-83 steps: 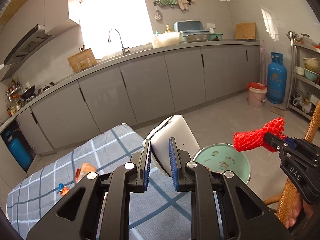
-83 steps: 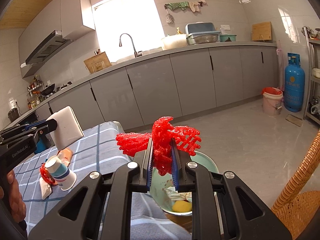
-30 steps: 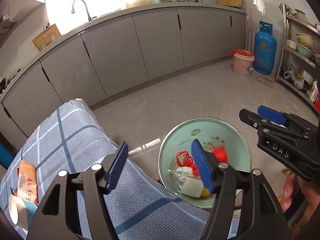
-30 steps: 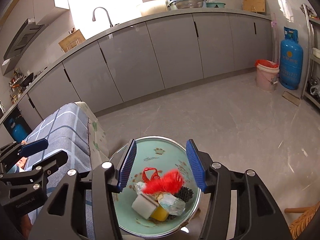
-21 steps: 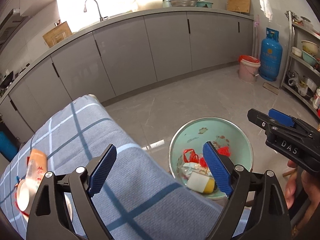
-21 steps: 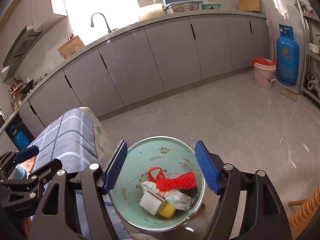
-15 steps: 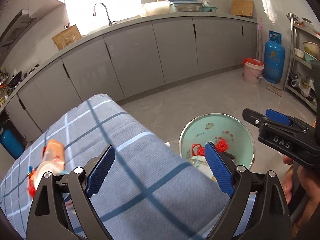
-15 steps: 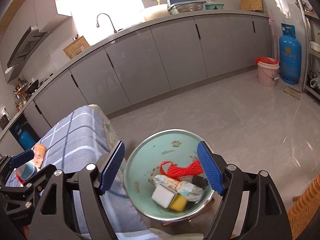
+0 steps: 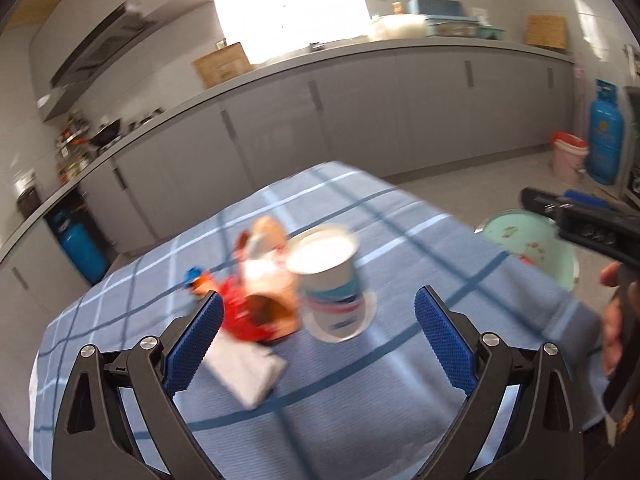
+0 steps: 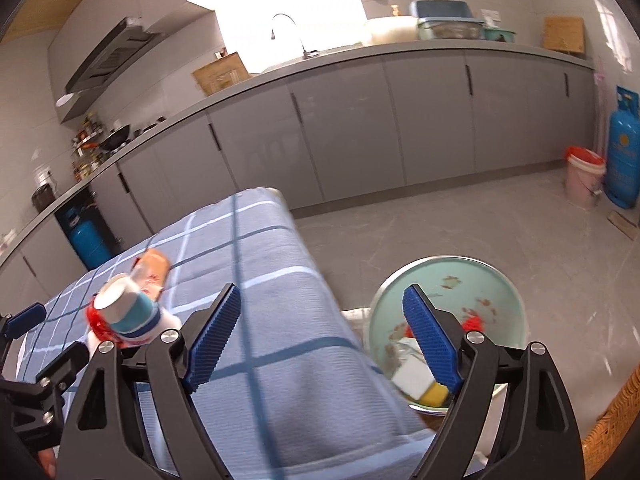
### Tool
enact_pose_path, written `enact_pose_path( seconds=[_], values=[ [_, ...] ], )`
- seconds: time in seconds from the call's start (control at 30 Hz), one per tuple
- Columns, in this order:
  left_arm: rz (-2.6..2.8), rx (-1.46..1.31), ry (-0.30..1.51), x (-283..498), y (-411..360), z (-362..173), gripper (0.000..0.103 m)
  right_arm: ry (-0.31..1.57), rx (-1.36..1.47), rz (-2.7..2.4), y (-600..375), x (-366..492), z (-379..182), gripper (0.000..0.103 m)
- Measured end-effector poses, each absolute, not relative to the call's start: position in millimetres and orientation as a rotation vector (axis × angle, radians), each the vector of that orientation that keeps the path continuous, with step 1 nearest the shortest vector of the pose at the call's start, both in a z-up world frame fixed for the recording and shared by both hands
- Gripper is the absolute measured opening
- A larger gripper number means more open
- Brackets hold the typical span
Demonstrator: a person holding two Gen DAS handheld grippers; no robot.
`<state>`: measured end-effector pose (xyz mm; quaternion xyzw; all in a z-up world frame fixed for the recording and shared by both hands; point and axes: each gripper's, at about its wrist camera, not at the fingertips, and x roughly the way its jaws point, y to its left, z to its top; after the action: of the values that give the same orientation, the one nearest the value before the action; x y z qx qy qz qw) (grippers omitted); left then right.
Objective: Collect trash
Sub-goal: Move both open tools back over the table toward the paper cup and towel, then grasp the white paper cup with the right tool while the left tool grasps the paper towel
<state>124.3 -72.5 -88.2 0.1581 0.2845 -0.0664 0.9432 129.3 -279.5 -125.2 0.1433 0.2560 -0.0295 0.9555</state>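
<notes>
The trash still to collect lies on your blue checked tablecloth: a paper cup on its side, touching an orange wrapper and red scrap, with a white flat piece just beside them. Your left gripper hangs above this pile, jaws just opened wide, nothing between them. Your right gripper, also freshly spread and empty, sits over the cloth's edge beside the green basin holding a sponge.
</notes>
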Motion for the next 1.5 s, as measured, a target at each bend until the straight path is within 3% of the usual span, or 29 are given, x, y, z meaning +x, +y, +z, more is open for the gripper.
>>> enact_pose_path(
  seconds=[0.43, 0.9, 0.97, 1.0, 1.03, 1.5],
  values=[
    [0.194, 0.140, 0.723, 158, 67, -118, 0.095, 0.548, 0.092, 0.127, -148, 158, -115, 0.098],
    [0.194, 0.031, 0.780, 167, 97, -132, 0.096, 0.613, 0.001, 0.123, -96, 200, -136, 0.098],
    [0.191, 0.031, 0.784, 167, 96, -132, 0.096, 0.631, 0.025, 0.130, -99, 206, -139, 0.093],
    [0.187, 0.032, 0.785, 167, 94, -132, 0.096, 0.656, 0.037, 0.145, -100, 209, -141, 0.065],
    [0.181, 0.034, 0.787, 166, 92, -132, 0.096, 0.668, 0.040, 0.150, -99, 209, -143, 0.057],
    [0.052, 0.050, 0.810, 173, 25, -132, 0.096, 0.576, 0.085, 0.079, -146, 155, -122, 0.057]
  ],
)
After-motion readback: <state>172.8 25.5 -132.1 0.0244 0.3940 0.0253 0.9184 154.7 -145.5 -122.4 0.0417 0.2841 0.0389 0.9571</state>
